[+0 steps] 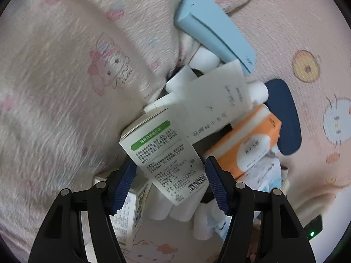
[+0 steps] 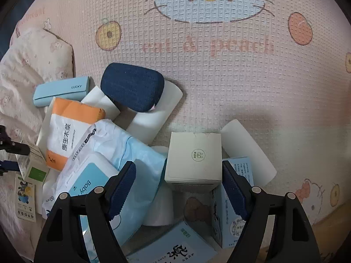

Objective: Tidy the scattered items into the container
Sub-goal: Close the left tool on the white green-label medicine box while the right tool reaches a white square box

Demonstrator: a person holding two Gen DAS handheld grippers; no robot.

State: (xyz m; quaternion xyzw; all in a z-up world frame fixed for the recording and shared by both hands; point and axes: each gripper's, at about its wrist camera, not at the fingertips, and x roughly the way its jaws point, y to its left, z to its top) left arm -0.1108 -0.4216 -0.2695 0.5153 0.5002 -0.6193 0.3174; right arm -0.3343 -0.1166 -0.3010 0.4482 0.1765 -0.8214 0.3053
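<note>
My left gripper is shut on a white box with a green label, held above a heap of items on a pink cartoon blanket. My right gripper stands open around a cream square box, its pads just apart from the box sides. The heap holds a light blue case, a navy case, an orange tissue pack, a baby wipes pack and white rolls. No container shows in either view.
A fluffy pink blanket is bunched at the left of the heap. Blue printed boxes lie under my right gripper. A small leaflet lies at far left. Open mat stretches beyond the heap.
</note>
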